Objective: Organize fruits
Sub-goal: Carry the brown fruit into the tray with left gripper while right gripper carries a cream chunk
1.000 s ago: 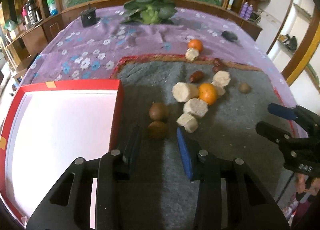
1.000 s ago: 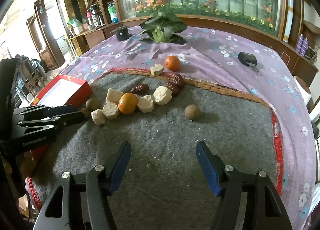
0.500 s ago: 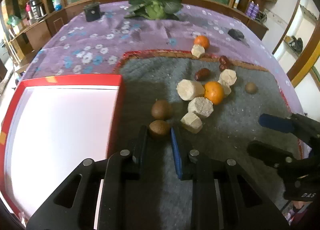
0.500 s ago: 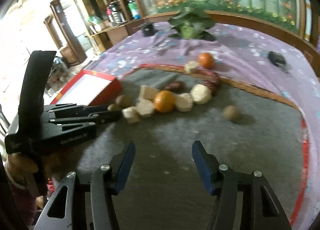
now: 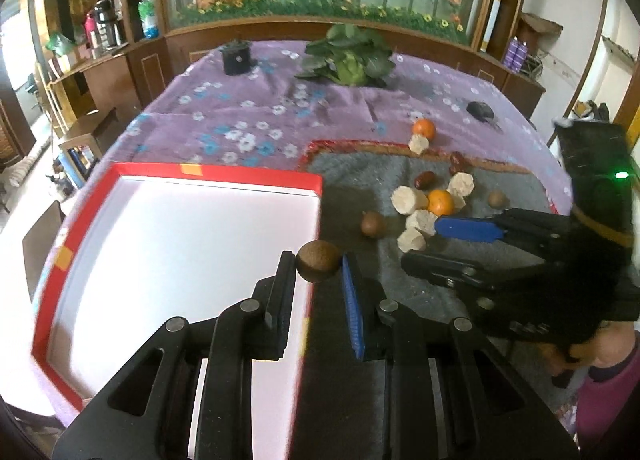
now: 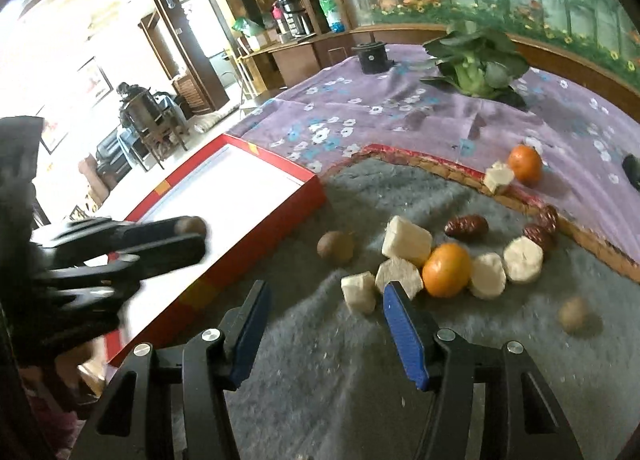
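Observation:
My left gripper (image 5: 318, 268) is shut on a round brown fruit (image 5: 318, 267) and holds it above the right rim of the red box with a white inside (image 5: 248, 176). In the right wrist view the left gripper (image 6: 188, 236) hangs over the box (image 6: 280, 216) with the brown fruit (image 6: 192, 225) in its tips. My right gripper (image 6: 326, 300) is open and empty, low over the grey mat, near a pale cut chunk (image 6: 359, 293). Another brown fruit (image 6: 335, 247), an orange (image 6: 447, 269), more pale chunks and red dates (image 6: 466, 226) lie ahead of it.
A second orange (image 6: 525, 164) and a chunk sit at the mat's far edge. A small brown fruit (image 6: 573, 314) lies to the right. A leafy vegetable (image 5: 348, 56), a black holder (image 5: 236, 58) and a dark object (image 5: 480, 110) stand on the purple floral cloth.
My left gripper closed on the brown fruit, lifted it off the mat and carried it left over the box rim. My right gripper moved left and forward toward the fruit pile.

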`<state>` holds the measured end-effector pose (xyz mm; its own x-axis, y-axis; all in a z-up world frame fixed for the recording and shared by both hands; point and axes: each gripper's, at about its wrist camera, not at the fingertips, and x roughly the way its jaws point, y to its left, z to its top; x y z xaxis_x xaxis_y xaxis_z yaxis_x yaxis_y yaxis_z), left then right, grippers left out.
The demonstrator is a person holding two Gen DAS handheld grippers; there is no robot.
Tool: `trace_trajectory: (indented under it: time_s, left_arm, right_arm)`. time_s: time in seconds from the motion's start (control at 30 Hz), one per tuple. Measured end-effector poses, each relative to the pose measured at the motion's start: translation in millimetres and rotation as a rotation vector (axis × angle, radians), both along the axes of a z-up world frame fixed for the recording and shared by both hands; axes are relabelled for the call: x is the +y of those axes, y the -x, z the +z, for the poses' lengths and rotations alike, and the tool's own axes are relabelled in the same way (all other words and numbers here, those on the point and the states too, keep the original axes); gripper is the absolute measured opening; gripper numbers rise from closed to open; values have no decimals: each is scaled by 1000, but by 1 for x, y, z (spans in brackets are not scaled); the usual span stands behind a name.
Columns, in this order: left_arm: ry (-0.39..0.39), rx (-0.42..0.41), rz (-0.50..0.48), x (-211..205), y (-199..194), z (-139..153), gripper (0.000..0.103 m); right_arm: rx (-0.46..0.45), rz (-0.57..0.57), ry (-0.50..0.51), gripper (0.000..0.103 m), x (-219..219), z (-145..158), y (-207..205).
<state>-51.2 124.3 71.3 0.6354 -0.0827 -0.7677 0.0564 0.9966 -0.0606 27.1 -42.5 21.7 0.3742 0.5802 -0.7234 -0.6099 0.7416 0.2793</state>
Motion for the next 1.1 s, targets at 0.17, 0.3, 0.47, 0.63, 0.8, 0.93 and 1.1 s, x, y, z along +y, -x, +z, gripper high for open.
trace_trajectory:
  time_s: [0.17,0.3,0.47,0.63,0.8,0.93,1.1]
  left_arm:
    - [5,-5,26,11,4,0,23]
    - [13,-4,34,13,3,-1,23]
    - [22,-3,24,11,3,-2,23]
    - [27,1,27,10,4,-2,23]
    - [23,7,36,11,4,-2,23]
    - [17,4,41,11,6,0,23]
    - [21,2,54,14,9,1,23]
  right_arm:
    - [66,64,-49,58,12,-8,4]
    - [61,95,-41,58,13,-2,16]
    - [36,25,26,58,5,-5,16]
    - [9,-6,82,58,11,-14,6]
    - [-36,-16,154,49,24,-21,0]
    - [-12,-15,147,27,16,-18,2]
    - [-16,-22,126,24,5,-9,9]
